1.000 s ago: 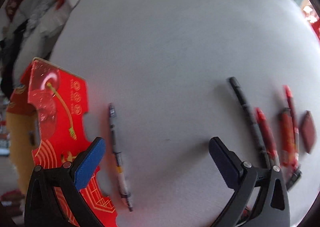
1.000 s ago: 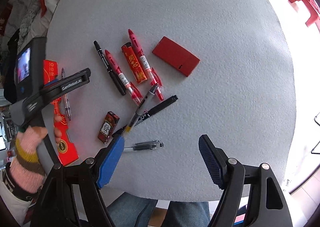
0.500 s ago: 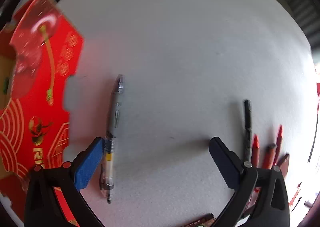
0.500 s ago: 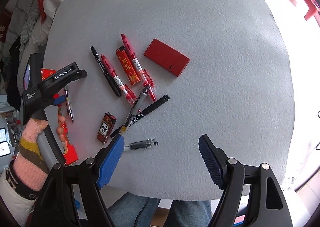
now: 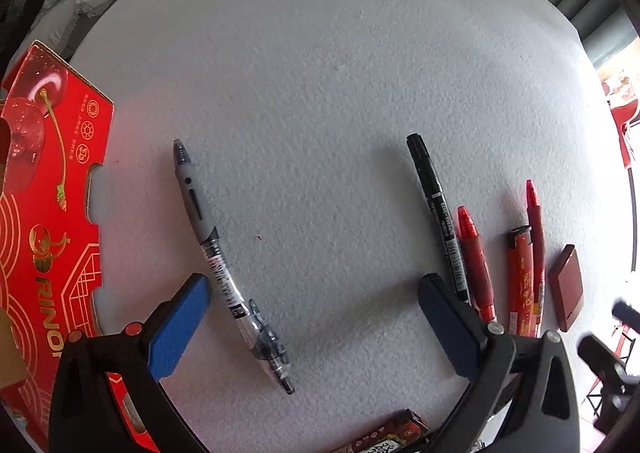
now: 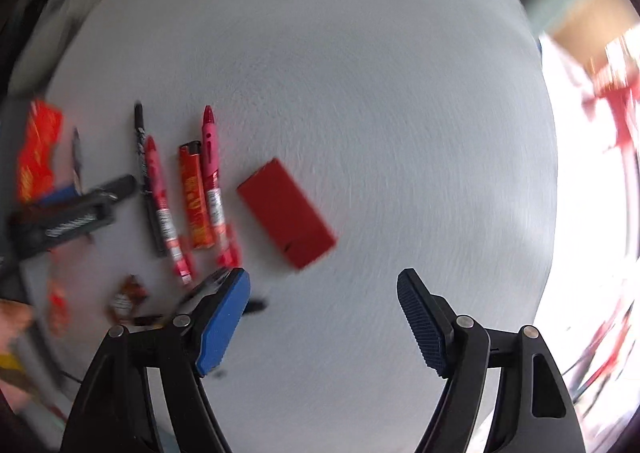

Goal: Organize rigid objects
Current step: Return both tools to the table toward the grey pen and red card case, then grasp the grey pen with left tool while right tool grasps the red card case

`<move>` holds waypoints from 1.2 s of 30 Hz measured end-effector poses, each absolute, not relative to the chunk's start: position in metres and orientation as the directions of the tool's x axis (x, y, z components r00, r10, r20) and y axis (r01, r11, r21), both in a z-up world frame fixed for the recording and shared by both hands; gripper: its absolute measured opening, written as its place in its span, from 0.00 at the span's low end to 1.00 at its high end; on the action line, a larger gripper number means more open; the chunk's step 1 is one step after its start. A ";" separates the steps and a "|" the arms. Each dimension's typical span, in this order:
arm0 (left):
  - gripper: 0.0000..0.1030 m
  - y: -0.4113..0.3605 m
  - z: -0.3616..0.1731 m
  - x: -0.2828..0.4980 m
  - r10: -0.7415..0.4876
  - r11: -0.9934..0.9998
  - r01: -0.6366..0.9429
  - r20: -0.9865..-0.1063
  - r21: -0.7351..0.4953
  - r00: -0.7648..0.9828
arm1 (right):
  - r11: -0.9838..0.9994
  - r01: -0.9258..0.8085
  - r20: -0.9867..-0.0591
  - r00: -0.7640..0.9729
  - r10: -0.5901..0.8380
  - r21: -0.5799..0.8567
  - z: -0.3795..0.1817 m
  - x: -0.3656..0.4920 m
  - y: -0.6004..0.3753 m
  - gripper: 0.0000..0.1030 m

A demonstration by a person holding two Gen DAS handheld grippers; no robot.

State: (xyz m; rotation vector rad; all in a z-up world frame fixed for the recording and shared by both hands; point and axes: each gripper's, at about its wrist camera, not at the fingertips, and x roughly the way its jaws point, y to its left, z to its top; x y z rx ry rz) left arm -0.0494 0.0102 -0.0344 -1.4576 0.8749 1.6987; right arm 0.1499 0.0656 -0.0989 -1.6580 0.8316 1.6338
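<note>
The clear-barrelled grey-grip ballpoint pen (image 5: 224,265), lying towards the round white table's (image 5: 320,73) left edge, long axis slanting past the blue left pad, is bracketed by the nearer, empty wide-open left gripper (image 5: 316,317); the right gripper (image 6: 324,317) is likewise spread and empty.

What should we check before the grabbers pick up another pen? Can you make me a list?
1. Left gripper empty, jaws apart: ok.
2. Right gripper empty, jaws apart: ok.
3. Grey pen lying free on the white table, not touching other things: ok. It lies close to the left gripper's blue pad.
4. Black marker, red pens and orange lighter lined up side by side: ok.
5. Red flat box apart from the pen row: ok.
6. Things near the table's near edge in the right camera clear enough to pick out: cannot tell, the picture is blurred there.
</note>
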 end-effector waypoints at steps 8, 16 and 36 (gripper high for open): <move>1.00 -0.014 -0.028 -0.058 0.093 -0.531 -0.847 -0.991 0.035 -0.099 | -0.752 -0.659 -0.999 0.031 -0.013 -0.011 -0.127 0.117 0.069 0.69; 1.00 -0.022 -0.014 -0.073 0.127 -0.667 -0.745 -0.986 -0.005 -0.106 | -0.788 -0.616 -0.999 0.032 -0.001 -0.019 -0.131 0.099 0.074 0.69; 0.99 -0.029 0.030 -0.100 0.167 -0.660 -0.751 -0.977 -0.012 -0.131 | -0.792 -0.611 -0.998 0.052 -0.027 -0.011 -0.134 0.097 0.068 0.71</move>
